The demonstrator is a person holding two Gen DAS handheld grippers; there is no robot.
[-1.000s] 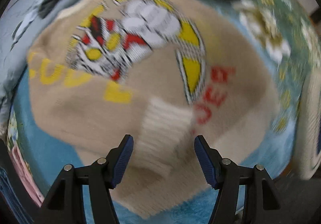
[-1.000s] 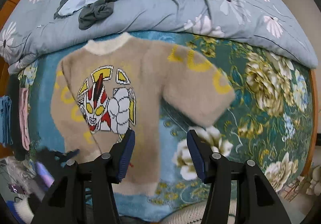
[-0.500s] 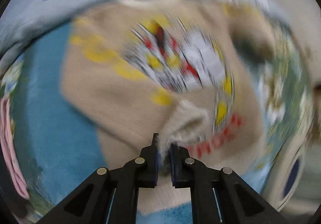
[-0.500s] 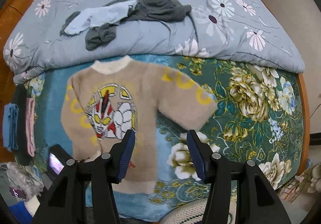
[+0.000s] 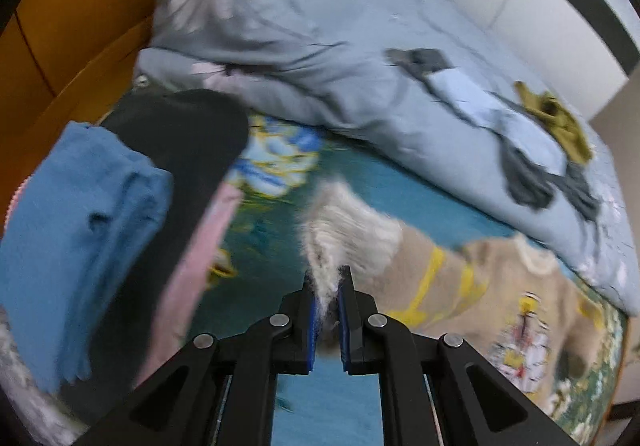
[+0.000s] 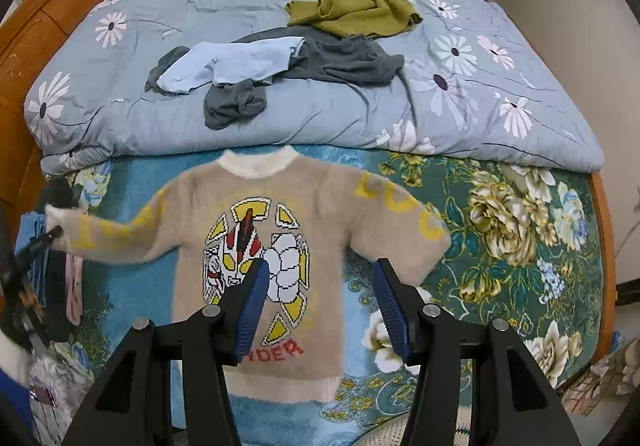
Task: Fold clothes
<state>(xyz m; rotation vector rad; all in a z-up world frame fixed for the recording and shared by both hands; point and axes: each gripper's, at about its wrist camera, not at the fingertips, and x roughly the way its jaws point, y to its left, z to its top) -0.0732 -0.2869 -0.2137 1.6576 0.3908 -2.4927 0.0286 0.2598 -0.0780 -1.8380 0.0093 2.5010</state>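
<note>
A beige fuzzy sweater (image 6: pixel 276 246) with a cartoon hero print lies face up on the floral blanket (image 6: pixel 520 246), collar toward the quilt. My left gripper (image 5: pixel 328 286) is shut on the sweater's cream left cuff (image 5: pixel 348 230); in the right wrist view it (image 6: pixel 50 236) holds the left sleeve (image 6: pixel 116 234) stretched out to the left. My right gripper (image 6: pixel 320 286) is open and empty, hovering above the sweater's lower right side. The right sleeve (image 6: pixel 400 214) lies out to the right.
A pile of folded clothes, blue (image 5: pixel 76 230), black and pink, sits at the left bed edge. A bunched grey-blue floral quilt (image 6: pixel 440 94) covers the far half of the bed, carrying olive (image 6: pixel 352 10), grey (image 6: pixel 340 58) and light-blue (image 6: pixel 232 62) garments. An orange wooden headboard (image 6: pixel 24 46) stands left.
My left gripper shut on the cuff lying on the sweater's body, then swung it outward to the left, unfolding the sleeve. My right gripper rose and pulled back slightly.
</note>
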